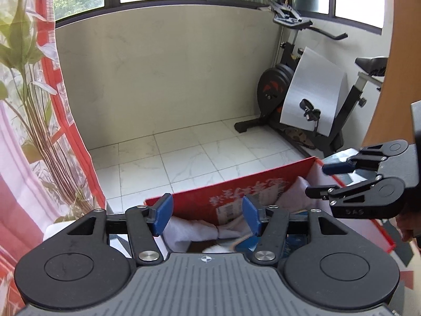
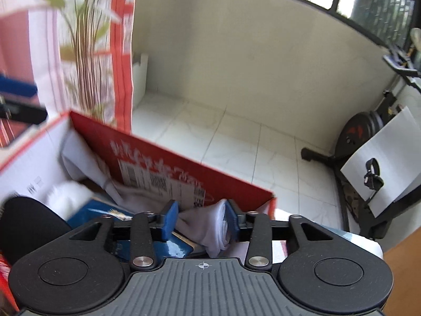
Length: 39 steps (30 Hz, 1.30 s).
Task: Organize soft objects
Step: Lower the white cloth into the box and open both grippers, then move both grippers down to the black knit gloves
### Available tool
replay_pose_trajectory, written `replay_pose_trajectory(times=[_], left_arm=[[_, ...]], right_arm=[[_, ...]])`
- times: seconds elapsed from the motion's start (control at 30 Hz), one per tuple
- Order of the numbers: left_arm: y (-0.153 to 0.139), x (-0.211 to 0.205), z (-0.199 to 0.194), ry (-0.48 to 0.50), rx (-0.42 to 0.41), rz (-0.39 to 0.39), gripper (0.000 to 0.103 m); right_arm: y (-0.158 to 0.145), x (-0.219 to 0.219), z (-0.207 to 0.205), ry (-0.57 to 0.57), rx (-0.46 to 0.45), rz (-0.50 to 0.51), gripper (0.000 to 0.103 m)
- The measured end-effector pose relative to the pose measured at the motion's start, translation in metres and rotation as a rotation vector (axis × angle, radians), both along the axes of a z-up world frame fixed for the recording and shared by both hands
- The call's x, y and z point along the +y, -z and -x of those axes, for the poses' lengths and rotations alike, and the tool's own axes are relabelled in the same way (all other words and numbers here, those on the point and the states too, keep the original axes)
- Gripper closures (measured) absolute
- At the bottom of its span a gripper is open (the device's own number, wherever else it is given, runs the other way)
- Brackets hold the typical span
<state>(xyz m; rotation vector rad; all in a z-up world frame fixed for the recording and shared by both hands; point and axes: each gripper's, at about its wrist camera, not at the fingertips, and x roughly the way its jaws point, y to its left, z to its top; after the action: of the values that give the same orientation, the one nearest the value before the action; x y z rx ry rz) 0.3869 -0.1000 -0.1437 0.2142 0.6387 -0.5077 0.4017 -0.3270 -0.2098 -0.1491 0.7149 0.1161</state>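
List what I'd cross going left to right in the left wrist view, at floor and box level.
Leaf-print curtain → left gripper above the white cloth in the red box → right gripper → exercise bike standing further back.

White print on red box (image 2: 163, 168), illegible

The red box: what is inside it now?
The red box holds a white cloth, something white and fluffy and a blue item. The cloth and the grippers cover the bottom.
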Motion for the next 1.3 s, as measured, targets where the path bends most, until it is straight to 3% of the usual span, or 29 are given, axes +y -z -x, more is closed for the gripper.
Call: replay_pose_trajectory(times=[0.07,0.13,0.2,0.27,0.33,0.47,0.63,0.77,0.97,1.1,1.3], left_arm=[[-0.002,0.006,0.014,0.002,-0.001,0.016,0.041],[-0.003,0.013,0.029,0.003,-0.001,0.033,0.034],[-0.003,0.02,0.046,-0.001,-0.007,0.042,0.012],[-0.003,0.027,0.063,-0.003,-0.025,0.053,0.0],[-0.003,0.034,0.08,-0.003,-0.033,0.065,0.0],[-0.001,0.047,0.107,-0.021,-0.02,0.098,0.0],[0.01,0.067,0.141,-0.048,-0.026,0.111,0.0],[0.026,0.083,0.163,-0.095,0.016,0.155,0.0],[0.048,0.088,0.195,-0.154,-0.004,0.16,0.0],[0.068,0.086,0.202,-0.17,0.044,0.154,0.0],[0.104,0.082,0.21,-0.185,0.185,0.167,0.001]], right_arm=[[-0.01,-0.004,0.019,0.008,-0.042,-0.02,0.047],[-0.019,-0.008,0.038,0.024,-0.077,-0.035,0.027],[-0.026,-0.014,0.06,0.037,-0.11,-0.063,0.021],[-0.03,-0.018,0.08,0.05,-0.125,-0.098,0.008],[-0.033,-0.022,0.101,0.06,-0.148,-0.134,0.001],[-0.029,-0.021,0.139,0.064,-0.162,-0.181,0.0],[-0.02,-0.013,0.185,-0.009,-0.185,-0.247,0.0],[-0.002,0.0,0.213,-0.016,-0.182,-0.261,0.0],[0.028,0.014,0.242,0.025,-0.16,-0.292,0.0],[0.047,0.023,0.255,0.033,-0.129,-0.254,0.001],[0.077,0.033,0.268,0.047,-0.068,-0.2,0.001]])
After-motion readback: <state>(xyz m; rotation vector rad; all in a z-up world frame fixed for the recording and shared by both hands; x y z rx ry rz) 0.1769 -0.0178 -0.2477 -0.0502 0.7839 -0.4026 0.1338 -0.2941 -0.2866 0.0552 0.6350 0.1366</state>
